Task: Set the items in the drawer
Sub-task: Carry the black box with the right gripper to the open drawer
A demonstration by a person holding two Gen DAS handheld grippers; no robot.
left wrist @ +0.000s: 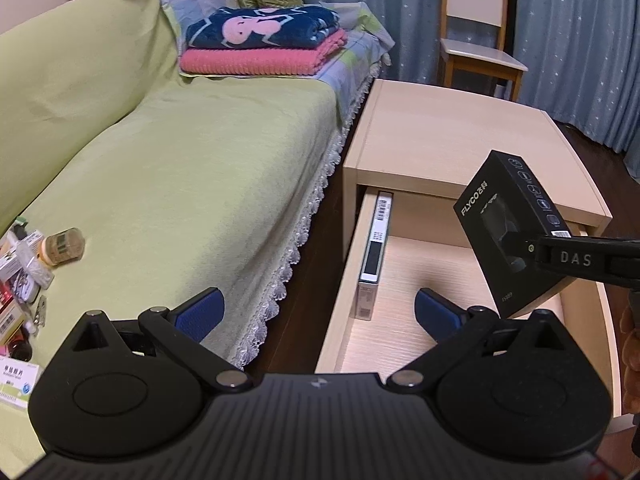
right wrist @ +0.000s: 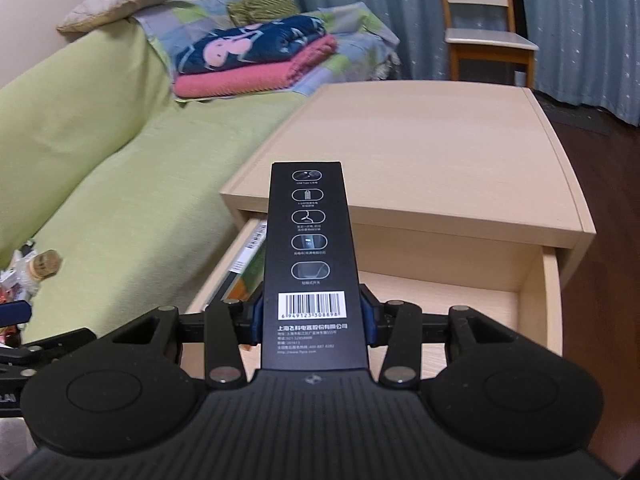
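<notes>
Green-covered sofa [left wrist: 168, 152] runs along the wall. Lying on its seat: a pink folded blanket [left wrist: 260, 60] with a navy patterned blanket [left wrist: 260, 26] stacked on it, at the far end; a small jar [left wrist: 64, 246] on its side and a clutter of medicine boxes [left wrist: 18, 264] at the near end. Light wood nightstand [left wrist: 460, 136] sits just beside the sofa, drawer [left wrist: 400, 320] pulled open. One slim box [left wrist: 374, 256] stands on edge against the drawer's left wall. Dark wood floor [left wrist: 316, 240] under both.
</notes>
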